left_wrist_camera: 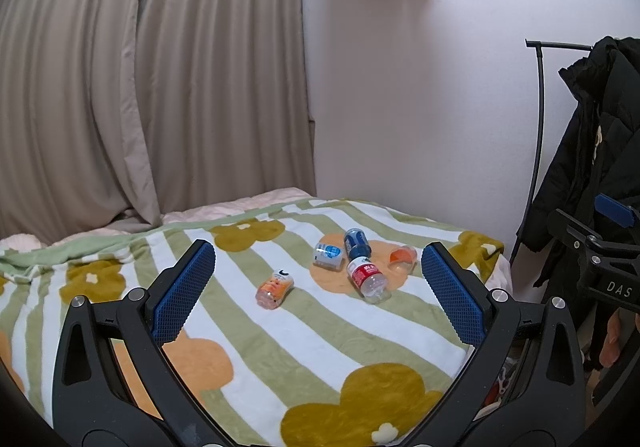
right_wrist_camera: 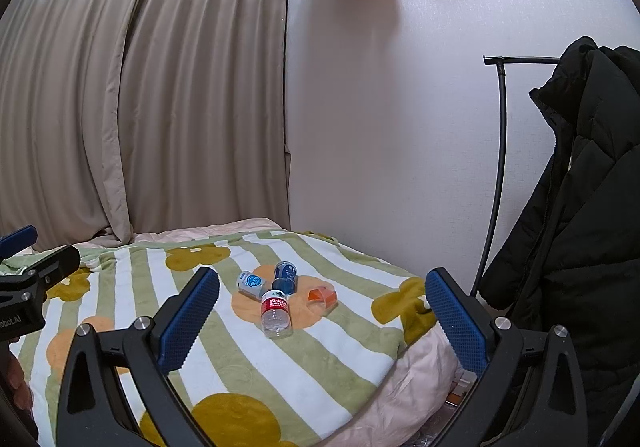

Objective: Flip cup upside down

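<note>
A small clear plastic cup (left_wrist_camera: 403, 257) with orange inside lies on its side on the striped floral blanket (left_wrist_camera: 248, 331), at the right end of a cluster of bottles. The right wrist view shows the same cup (right_wrist_camera: 321, 296) near the bed's right edge. My left gripper (left_wrist_camera: 316, 275) is open, well short of the cup, with nothing between its blue pads. My right gripper (right_wrist_camera: 322, 305) is open too, hovering back from the bed with the cup seen between its fingers.
A red-labelled clear bottle (left_wrist_camera: 368, 279), a blue bottle (left_wrist_camera: 357, 243), a white-and-blue bottle (left_wrist_camera: 329, 255) and an orange-labelled bottle (left_wrist_camera: 275, 288) lie on the blanket. A black coat (right_wrist_camera: 576, 239) hangs on a rack at right. Curtains and wall stand behind.
</note>
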`<action>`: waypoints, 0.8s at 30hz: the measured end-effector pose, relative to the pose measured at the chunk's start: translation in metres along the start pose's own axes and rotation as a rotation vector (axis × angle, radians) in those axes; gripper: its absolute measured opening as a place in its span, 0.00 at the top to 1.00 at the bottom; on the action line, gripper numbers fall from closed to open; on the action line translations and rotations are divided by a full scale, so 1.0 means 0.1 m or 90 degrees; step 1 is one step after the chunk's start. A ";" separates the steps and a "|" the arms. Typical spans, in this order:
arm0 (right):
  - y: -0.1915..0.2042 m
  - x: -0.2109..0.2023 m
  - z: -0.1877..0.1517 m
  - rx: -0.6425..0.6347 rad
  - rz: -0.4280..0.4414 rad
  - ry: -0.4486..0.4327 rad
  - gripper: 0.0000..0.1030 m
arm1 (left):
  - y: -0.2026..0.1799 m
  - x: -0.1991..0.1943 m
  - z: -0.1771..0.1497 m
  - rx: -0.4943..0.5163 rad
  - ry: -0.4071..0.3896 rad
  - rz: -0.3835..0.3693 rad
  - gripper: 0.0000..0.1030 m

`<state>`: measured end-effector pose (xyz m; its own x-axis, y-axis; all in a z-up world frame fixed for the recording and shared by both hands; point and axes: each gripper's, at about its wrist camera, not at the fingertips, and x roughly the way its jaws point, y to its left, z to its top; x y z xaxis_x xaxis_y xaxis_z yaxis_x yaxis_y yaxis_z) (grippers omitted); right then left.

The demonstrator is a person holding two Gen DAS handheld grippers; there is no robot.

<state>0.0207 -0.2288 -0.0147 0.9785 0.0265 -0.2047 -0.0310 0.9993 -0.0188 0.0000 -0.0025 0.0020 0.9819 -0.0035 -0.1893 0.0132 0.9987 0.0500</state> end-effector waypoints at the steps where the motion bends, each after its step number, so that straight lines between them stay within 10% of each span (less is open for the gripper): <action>1: 0.00 -0.01 0.00 0.000 0.000 -0.001 0.00 | -0.01 0.00 0.00 0.001 0.000 0.000 0.00; 24: 0.02 -0.01 -0.01 0.000 0.003 0.001 0.00 | -0.08 0.01 -0.03 -0.004 0.022 -0.012 0.00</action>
<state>0.0195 -0.2268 -0.0152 0.9780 0.0309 -0.2063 -0.0355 0.9992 -0.0184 0.0007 -0.0107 -0.0015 0.9744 -0.0202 -0.2238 0.0299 0.9987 0.0404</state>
